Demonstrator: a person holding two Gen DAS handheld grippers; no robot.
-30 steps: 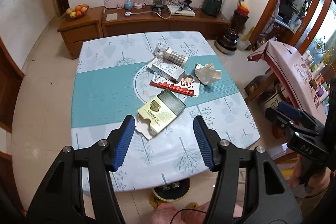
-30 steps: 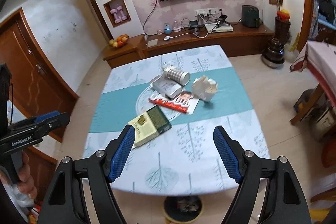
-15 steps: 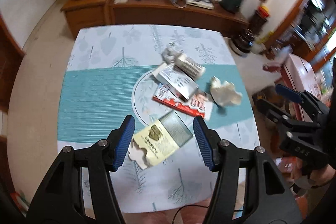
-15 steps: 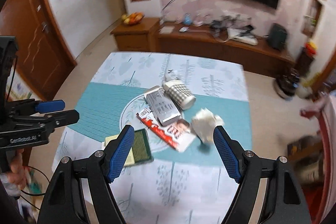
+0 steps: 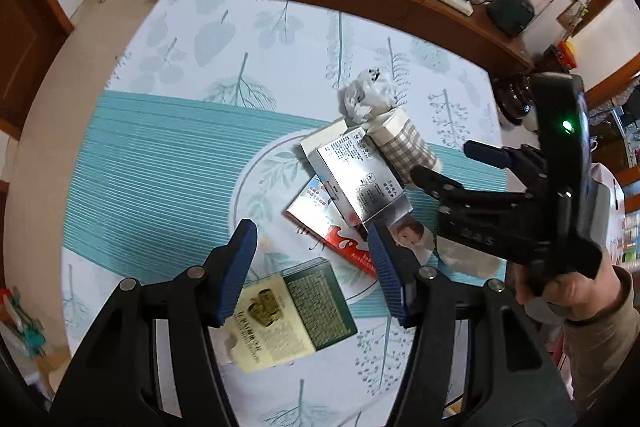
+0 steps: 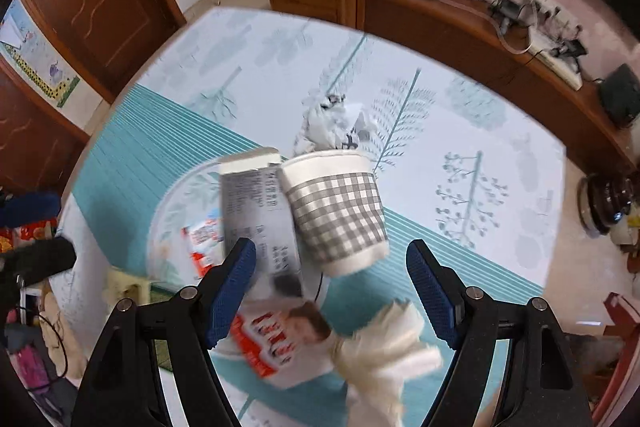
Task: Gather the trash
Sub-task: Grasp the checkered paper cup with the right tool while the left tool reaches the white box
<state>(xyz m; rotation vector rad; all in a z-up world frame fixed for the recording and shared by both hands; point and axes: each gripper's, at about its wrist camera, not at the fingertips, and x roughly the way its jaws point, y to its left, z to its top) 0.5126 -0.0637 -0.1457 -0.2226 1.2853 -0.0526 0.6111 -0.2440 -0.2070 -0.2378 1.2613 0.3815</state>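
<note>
Trash lies heaped mid-desk (image 5: 168, 39): checked paper cup (image 6: 336, 215), silver carton (image 5: 360, 183), crumpled tissue (image 6: 384, 351). Step in hand looks like the approach; next comes picking one piece. Left gripper (image 5: 312, 267) hangs released over the green-and-yellow box (image 5: 292, 315); right gripper (image 6: 332, 291), wider, holds nothing.

Black two-finger left gripper (image 5: 312, 267), ribbed blue fingers (image 5: 239, 267), silver screws, right gripper (image 6: 331, 291) alike, olive sleeve (image 5: 600, 343)

text: "DAS" | on: right hand-held gripper (image 5: 440, 163) body
</note>
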